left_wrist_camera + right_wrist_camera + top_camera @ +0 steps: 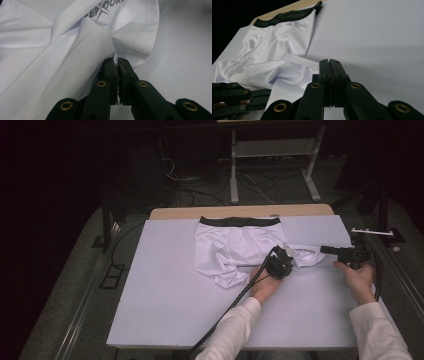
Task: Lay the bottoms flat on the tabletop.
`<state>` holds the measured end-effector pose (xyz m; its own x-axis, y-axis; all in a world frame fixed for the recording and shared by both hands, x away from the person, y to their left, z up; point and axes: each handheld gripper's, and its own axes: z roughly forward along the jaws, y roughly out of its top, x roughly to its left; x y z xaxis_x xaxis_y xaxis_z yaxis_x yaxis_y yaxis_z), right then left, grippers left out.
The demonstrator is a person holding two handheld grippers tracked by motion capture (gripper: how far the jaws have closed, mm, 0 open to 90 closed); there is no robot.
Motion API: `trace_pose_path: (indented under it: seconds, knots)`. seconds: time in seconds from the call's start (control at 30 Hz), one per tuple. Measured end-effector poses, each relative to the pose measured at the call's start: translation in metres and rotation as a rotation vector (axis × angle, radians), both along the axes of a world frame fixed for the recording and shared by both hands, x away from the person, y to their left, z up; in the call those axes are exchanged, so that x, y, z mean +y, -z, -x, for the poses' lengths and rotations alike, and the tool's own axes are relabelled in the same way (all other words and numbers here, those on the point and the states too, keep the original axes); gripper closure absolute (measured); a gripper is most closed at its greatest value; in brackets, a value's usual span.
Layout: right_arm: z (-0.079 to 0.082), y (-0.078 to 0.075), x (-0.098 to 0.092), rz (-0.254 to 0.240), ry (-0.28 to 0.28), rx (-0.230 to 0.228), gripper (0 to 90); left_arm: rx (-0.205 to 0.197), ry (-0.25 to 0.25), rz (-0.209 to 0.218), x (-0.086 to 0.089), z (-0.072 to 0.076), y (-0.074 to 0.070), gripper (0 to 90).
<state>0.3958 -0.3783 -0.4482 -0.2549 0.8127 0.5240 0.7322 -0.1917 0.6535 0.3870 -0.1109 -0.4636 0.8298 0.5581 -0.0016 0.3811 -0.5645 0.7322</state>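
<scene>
White boxer shorts (235,251) w/ black waistband (239,221) lie on far-centre part of white tabletop (165,305), waistband along far edge, legs toward the person. Fabric rumpled at near side; left leg bunched in a fold (227,279), right leg (305,254) pulled out sideways toward the right, grey printed lettering on it (105,10).

Left hand-held gripper (284,256) sits at the crotch/right-leg area, jaws clenched on a pinch of white cloth: in left gripper view (117,65) a thin bit of fabric sits squeezed between the two black tips, hem stitching just beyond. Cable (235,305) trails back along left sleeve.

Right hand-held gripper (327,249) lies low over tabletop at the right, tips at the end of the pulled-out leg; in right gripper view (329,63) jaws pressed fully together. Can't tell from there if any cloth is caught betw. them. Left one's black links show at bottom left of that view (234,100)
</scene>
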Motion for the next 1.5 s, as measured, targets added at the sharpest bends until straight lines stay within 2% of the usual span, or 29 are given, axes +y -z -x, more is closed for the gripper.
trace_pose_path:
  seconds: [0.1, 0.2, 0.4, 0.47, 0.5, 0.57, 0.7, 0.83, 0.93, 1.03, 1.17, 1.3, 1.33, 1.43, 1.5]
  knots:
    - [0.002, -0.002, 0.002, -0.004, -0.011, -0.003, 87.3, 0.030, 0.020, 0.003, 0.008, 0.002, -0.006, 86.6]
    - [0.007, -0.006, 0.005, -0.004, -0.028, -0.009, 87.3, 0.065, 0.053, 0.004, 0.020, 0.009, -0.018, 86.6]
    - [0.023, -0.016, 0.016, 0.025, -0.066, -0.015, 87.3, 0.128, 0.104, 0.003, 0.053, 0.027, -0.042, 86.5]
    - [0.029, -0.019, 0.021, 0.026, -0.075, -0.017, 87.3, 0.166, 0.117, 0.009, 0.064, 0.029, -0.048, 86.5]
    - [0.033, -0.020, 0.024, 0.027, -0.081, -0.016, 87.3, 0.175, 0.123, 0.010, 0.068, 0.031, -0.050, 86.5]
    - [0.039, -0.021, 0.030, 0.050, -0.100, -0.010, 87.3, 0.167, 0.131, -0.011, 0.074, 0.032, -0.052, 86.4]
    - [0.051, -0.022, 0.042, 0.112, -0.131, 0.002, 87.3, 0.175, 0.134, -0.038, 0.083, 0.029, -0.042, 86.1]
    - [0.059, -0.017, 0.048, 0.127, -0.149, 0.037, 87.3, 0.197, 0.121, -0.032, 0.092, 0.030, -0.020, 85.4]
    - [0.062, -0.012, 0.049, 0.133, -0.154, 0.066, 87.2, 0.203, 0.116, 0.015, 0.100, 0.033, -0.014, 81.5]
    - [0.062, -0.009, 0.046, 0.131, -0.147, 0.078, 87.3, 0.190, 0.123, 0.050, 0.111, 0.041, -0.018, 79.0]
    - [0.061, -0.005, 0.042, 0.120, -0.136, 0.090, 87.2, 0.119, 0.161, 0.119, 0.125, 0.056, -0.023, 69.6]
    - [0.060, -0.006, 0.040, 0.107, -0.130, 0.090, 87.2, 0.105, 0.199, 0.157, 0.118, 0.063, -0.021, 62.6]
    - [0.060, -0.006, 0.039, 0.102, -0.130, 0.089, 87.2, 0.102, 0.222, 0.161, 0.113, 0.066, -0.020, 60.0]
    - [0.060, -0.006, 0.037, 0.092, -0.132, 0.090, 87.2, 0.099, 0.248, 0.156, 0.102, 0.072, -0.015, 56.8]
    - [0.061, -0.005, 0.034, 0.088, -0.125, 0.095, 87.2, 0.082, 0.272, 0.117, 0.095, 0.077, -0.010, 56.1]
